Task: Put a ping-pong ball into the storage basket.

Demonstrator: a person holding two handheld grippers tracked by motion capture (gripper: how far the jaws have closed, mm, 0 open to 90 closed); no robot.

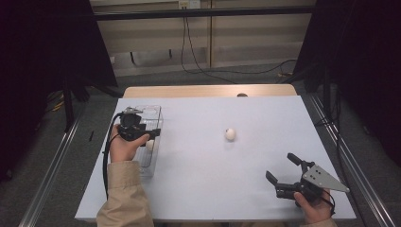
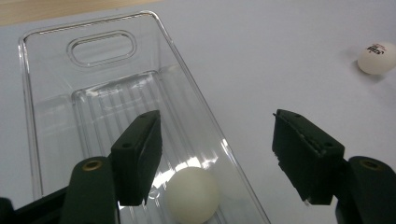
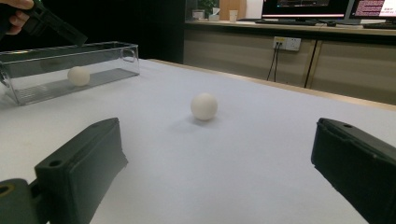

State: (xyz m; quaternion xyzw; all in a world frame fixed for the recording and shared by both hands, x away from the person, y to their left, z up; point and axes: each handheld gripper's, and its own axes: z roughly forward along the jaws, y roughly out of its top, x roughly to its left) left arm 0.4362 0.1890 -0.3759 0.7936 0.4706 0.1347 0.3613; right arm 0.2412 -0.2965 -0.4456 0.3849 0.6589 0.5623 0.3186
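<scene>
A clear plastic bin point(image 1: 156, 112) stands at the table's left side, and a white ball point(image 1: 150, 144) lies on its ribbed floor. My left gripper point(image 1: 150, 133) hovers over the bin with its jaws apart. In the left gripper view the ball point(image 2: 192, 191) rests below the left gripper point(image 2: 215, 119) and touches neither pad. A second white ball point(image 1: 230, 134) sits alone near the table's middle. My right gripper point(image 1: 280, 165) is held open near the front right corner, pointing toward that ball point(image 3: 204, 106), with nothing between its jaws point(image 3: 217, 128).
The white tabletop point(image 1: 213, 189) has a wooden strip along its far edge. Black frame posts and dark curtains flank both sides. Cables hang by the far wall. The bin point(image 3: 107, 51) with its ball point(image 3: 78, 75) appears far left in the right gripper view.
</scene>
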